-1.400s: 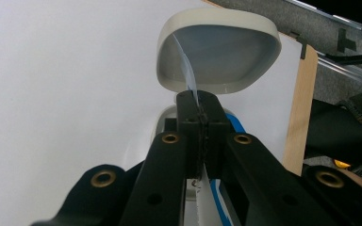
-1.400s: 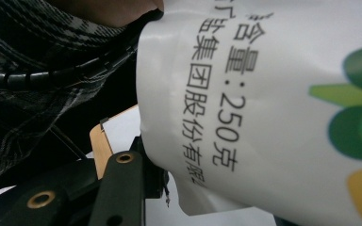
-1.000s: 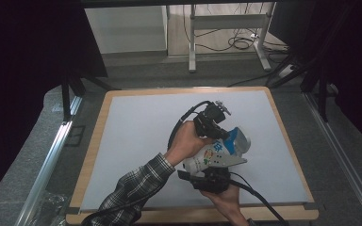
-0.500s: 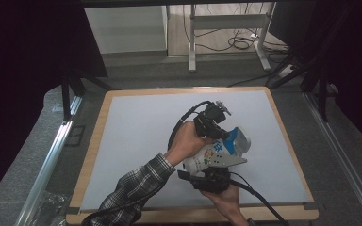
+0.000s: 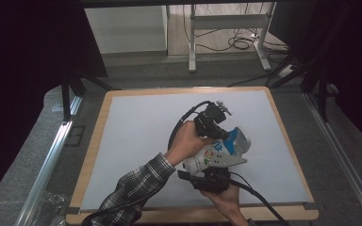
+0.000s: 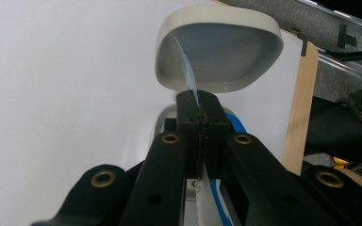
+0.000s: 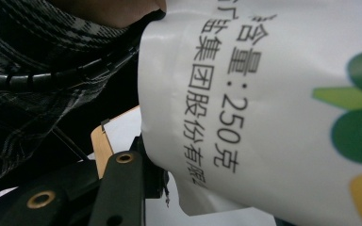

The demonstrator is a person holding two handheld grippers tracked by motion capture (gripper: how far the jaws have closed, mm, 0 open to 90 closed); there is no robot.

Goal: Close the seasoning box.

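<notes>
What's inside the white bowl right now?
The white bowl looks empty in the left gripper view: plain grey inner wall and floor, nothing lying in it. The bag's thin edge, pinched by the left tool, crosses its near rim and hides a narrow strip.

Over the white table (image 5: 136,132), the left gripper (image 5: 219,134) and right gripper (image 5: 214,165) hold a white pouch (image 5: 217,153).

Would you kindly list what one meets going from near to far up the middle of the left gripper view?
Left gripper with jaws shut on a thin film → pale open lid → white table surface → wooden table edge.
</notes>
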